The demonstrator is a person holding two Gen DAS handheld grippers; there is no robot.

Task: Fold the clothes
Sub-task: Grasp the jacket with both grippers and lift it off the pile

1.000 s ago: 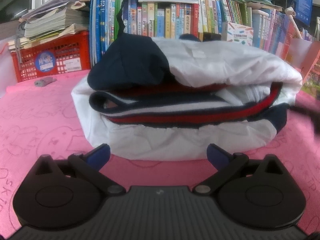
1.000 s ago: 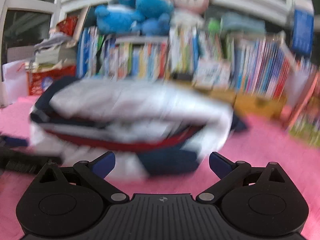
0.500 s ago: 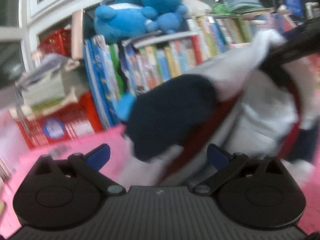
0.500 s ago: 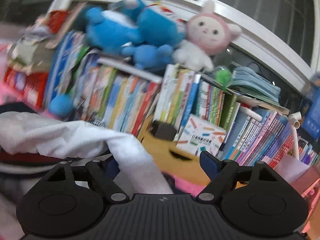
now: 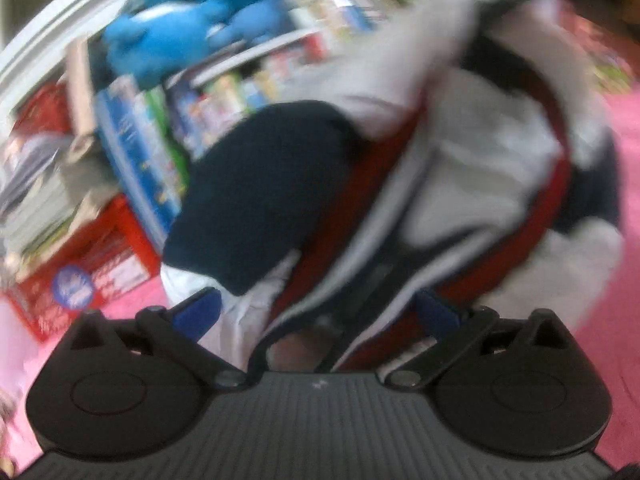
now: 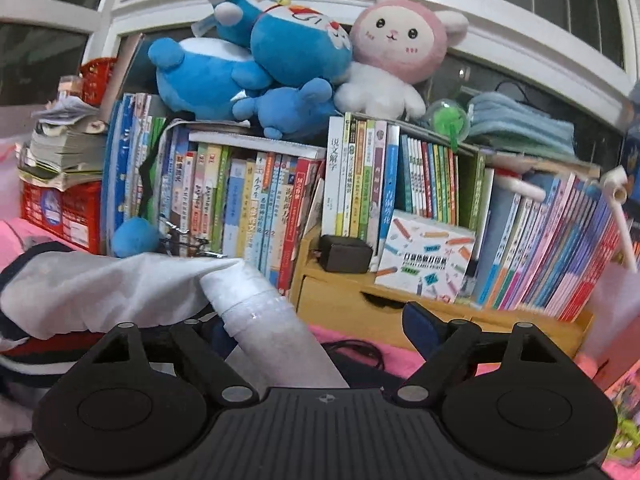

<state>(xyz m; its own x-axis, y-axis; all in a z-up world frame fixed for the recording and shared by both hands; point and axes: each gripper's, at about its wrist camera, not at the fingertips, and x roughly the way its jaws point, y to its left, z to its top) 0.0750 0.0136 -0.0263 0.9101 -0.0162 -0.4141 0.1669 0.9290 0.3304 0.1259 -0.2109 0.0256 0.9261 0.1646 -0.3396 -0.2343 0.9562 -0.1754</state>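
Note:
The folded garment (image 5: 480,152), white with navy and red stripes, fills the blurred, tilted left wrist view. It reaches right in between the fingers of my left gripper (image 5: 316,308), whose jaws stand wide and open. In the right wrist view the same garment (image 6: 100,288) lies at the lower left on the pink mat (image 6: 344,334). A white fold of it runs between the fingers of my right gripper (image 6: 316,322) and hides the left pad. The right pad (image 6: 420,324) is clear of the cloth. These jaws are opening.
Directly behind the garment stands a packed bookshelf (image 6: 280,200) with plush toys (image 6: 248,64) on top. A red crate (image 6: 60,212) holding stacked papers sits at the left. A wooden drawer unit (image 6: 360,304) and a black cable (image 6: 360,350) lie ahead on the mat.
The left view has rolled and closed in, so the bundle now sits between its fingers. The right gripper rose from the bundle's front to its right end, with a white fold between its fingers.

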